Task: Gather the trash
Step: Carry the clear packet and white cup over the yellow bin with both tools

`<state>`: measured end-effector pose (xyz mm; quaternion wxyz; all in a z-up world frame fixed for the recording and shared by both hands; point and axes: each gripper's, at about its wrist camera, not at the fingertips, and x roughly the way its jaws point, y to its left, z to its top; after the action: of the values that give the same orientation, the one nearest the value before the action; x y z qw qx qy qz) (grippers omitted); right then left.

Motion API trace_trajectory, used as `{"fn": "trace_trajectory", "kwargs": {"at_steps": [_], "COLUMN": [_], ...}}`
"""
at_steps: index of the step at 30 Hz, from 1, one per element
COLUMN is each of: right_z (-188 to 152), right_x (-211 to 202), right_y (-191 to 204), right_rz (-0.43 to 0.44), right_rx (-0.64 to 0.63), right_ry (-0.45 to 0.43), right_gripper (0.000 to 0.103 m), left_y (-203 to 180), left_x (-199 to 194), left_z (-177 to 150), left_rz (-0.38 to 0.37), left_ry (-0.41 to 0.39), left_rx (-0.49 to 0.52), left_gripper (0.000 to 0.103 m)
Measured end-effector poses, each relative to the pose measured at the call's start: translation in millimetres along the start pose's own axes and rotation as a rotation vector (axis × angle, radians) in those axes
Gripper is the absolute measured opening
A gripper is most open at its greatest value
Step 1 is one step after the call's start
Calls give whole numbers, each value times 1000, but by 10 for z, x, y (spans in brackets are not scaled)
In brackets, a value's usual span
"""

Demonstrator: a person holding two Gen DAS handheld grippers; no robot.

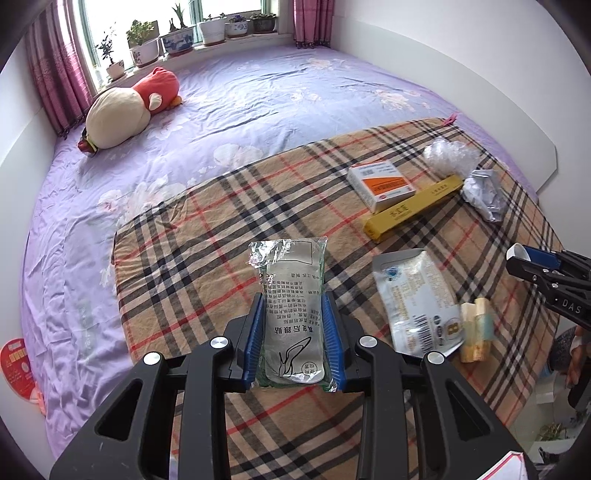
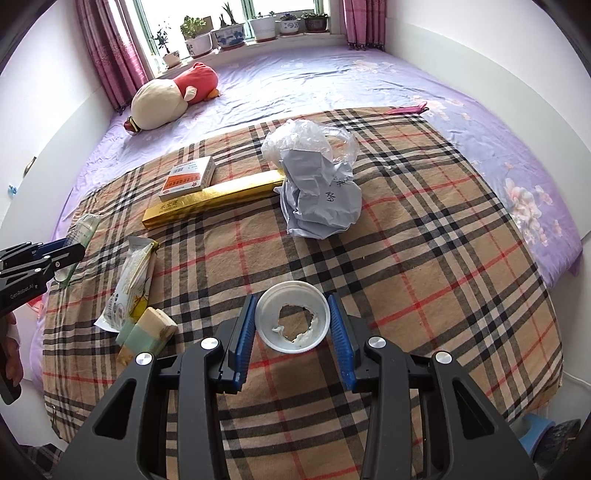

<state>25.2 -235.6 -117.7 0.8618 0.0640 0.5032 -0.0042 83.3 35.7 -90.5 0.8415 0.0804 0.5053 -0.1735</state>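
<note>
Silver packet (image 1: pixel 293 325) points lengthwise away, between left fingers (image 1: pixel 255 332).

Home bedroom: wide bed under lilac floral sheet (image 1: pixel 280 88), tan plaid blanket (image 2: pixel 406 258), red-and-cream plush toy (image 1: pixel 129 110), magenta curtains (image 1: pixel 55 74), potted plants on windowsill (image 2: pixel 236 33).

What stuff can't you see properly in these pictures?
- Trash bin: in neither view, no telling where the trash goes.
- Silver packet: its lower end is hidden between the left gripper fingers.
- Orange-and-white box: its print is too small to read.
- Person: only a hand, cut off by the edge.
</note>
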Motion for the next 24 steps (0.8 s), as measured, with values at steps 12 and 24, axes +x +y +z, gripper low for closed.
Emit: {"fn": "trace_trajectory", "kwargs": {"at_steps": [12,24], "right_z": [-184,-599], "right_x": [-544,-1028], "right_y": [-221,-855], "right_rz": [29,-28], "right_rx": [73,218], "right_ry": [-72,-131], "right_gripper": [40,40], "left_y": [-693,-1812], "left_x": [-161,-189], "left_z": [74,177], "left_rz": [-92,-219], "left_ry": [-5,-8], "left_rx": [142,371], "left_gripper": [31,31]}}
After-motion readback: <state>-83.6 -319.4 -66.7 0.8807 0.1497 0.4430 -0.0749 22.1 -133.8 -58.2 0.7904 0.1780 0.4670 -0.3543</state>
